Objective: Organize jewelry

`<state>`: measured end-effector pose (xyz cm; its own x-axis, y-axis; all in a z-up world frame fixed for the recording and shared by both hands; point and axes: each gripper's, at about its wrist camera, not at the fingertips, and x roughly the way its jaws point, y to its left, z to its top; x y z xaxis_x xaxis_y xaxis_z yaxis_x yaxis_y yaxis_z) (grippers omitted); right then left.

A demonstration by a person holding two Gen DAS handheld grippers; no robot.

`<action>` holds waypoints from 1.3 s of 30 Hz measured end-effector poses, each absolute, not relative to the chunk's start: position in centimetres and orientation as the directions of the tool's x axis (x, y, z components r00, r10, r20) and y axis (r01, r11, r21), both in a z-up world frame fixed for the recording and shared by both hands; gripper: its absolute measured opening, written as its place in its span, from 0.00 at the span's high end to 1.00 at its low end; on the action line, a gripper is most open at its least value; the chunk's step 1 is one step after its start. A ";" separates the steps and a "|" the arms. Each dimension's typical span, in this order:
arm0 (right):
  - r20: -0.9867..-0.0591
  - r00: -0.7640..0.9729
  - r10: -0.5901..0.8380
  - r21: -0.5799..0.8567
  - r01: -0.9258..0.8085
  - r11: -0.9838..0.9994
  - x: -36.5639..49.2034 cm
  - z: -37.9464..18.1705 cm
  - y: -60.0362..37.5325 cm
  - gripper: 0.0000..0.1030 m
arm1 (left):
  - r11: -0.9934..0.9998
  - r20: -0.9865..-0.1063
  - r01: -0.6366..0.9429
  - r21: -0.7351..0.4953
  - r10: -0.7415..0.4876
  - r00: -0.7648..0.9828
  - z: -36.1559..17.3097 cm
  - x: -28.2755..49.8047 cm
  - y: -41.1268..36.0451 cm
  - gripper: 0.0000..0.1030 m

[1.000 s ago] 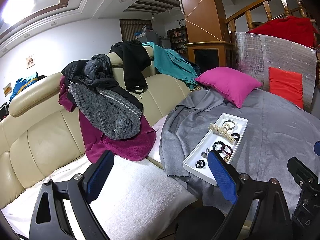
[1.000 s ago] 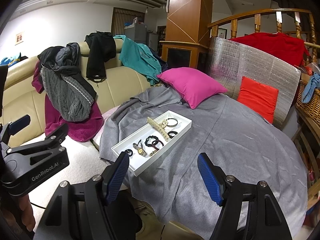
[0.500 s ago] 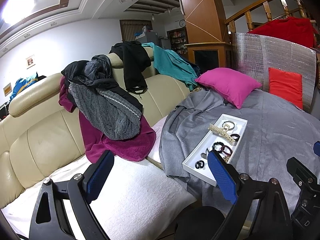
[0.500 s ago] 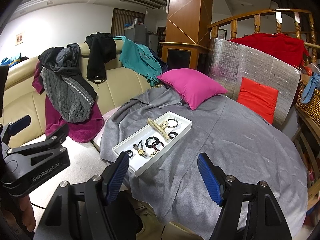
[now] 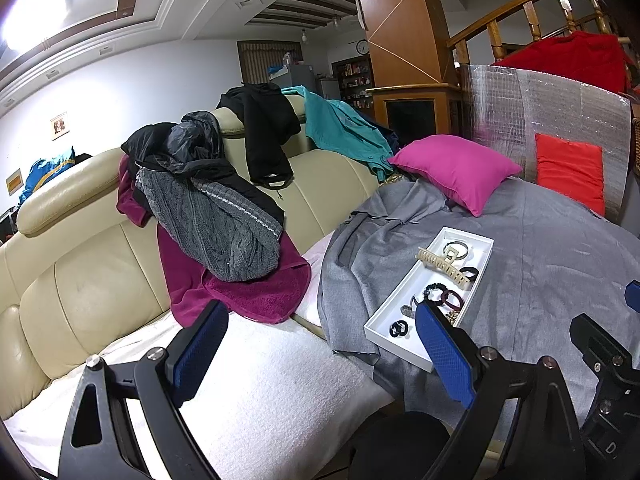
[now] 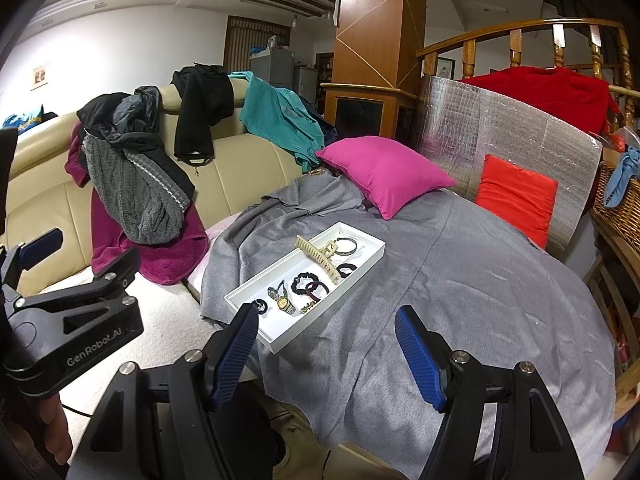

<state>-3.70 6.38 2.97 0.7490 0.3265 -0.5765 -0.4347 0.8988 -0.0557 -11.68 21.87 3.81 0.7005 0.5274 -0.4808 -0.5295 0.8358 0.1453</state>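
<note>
On the grey cloth (image 6: 460, 280) spread over the table lies the white tray (image 6: 280, 340), and I take everything from that tray. My right gripper (image 6: 324, 354) hovers just short of its near end, fingers spread wide with nothing between the blue pads (image 6: 234, 354). My left gripper (image 5: 320, 356) hangs off the tray's near left side, over the white towel (image 5: 260, 392) on the sofa seat, its fingers also spread and empty; in its own view the right-side pad overlaps the tray's near end, apart from it. Inside the tray, the cream claw clip (image 6: 318, 258) lies slantwise toward the far end, with a dark bangle (image 6: 347, 245) just beyond it at the far end and a small black hair tie (image 6: 346, 269) beside the clip's near tip. Toward the middle sit a black scrunchie (image 6: 302, 283) and a dark red ring-shaped band (image 6: 318, 289), touching or overlapping. Nearer me lie a wristwatch (image 6: 282, 302), a small gold chain piece (image 6: 307, 307) and a black-and-white earring-like piece (image 6: 260, 306). Beyond the tray's far end rests the pink cushion (image 6: 384, 174); left of the tray stands the cream sofa (image 6: 240, 168), heaped with clothes (image 6: 132, 184).
</note>
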 end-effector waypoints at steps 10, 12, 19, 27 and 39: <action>-0.574 0.751 0.326 -0.057 -0.433 0.899 -3.8 3.0 6.6 0.28 | 0.836 -0.472 -0.530 0.146 0.529 0.705 4.0 -11.8 21.5 0.08; -0.575 0.750 0.327 -0.056 -0.434 0.899 -3.8 3.0 6.6 0.28 | 0.835 -0.472 -0.531 0.147 0.531 0.704 4.0 -11.8 21.4 0.08; -0.571 0.752 0.329 -0.060 -0.438 0.897 -3.9 3.0 6.7 0.28 | 0.836 -0.472 -0.530 0.146 0.529 0.705 4.0 -11.9 21.4 0.08; -0.568 0.754 0.330 -0.069 -0.444 0.894 -4.1 3.1 7.1 0.28 | 0.833 -0.470 -0.533 0.145 0.532 0.704 4.2 -12.0 21.6 0.08; -0.568 0.754 0.330 -0.068 -0.442 0.894 -4.1 3.0 7.1 0.28 | 0.828 -0.473 -0.542 0.146 0.539 0.697 4.2 -12.1 21.9 0.08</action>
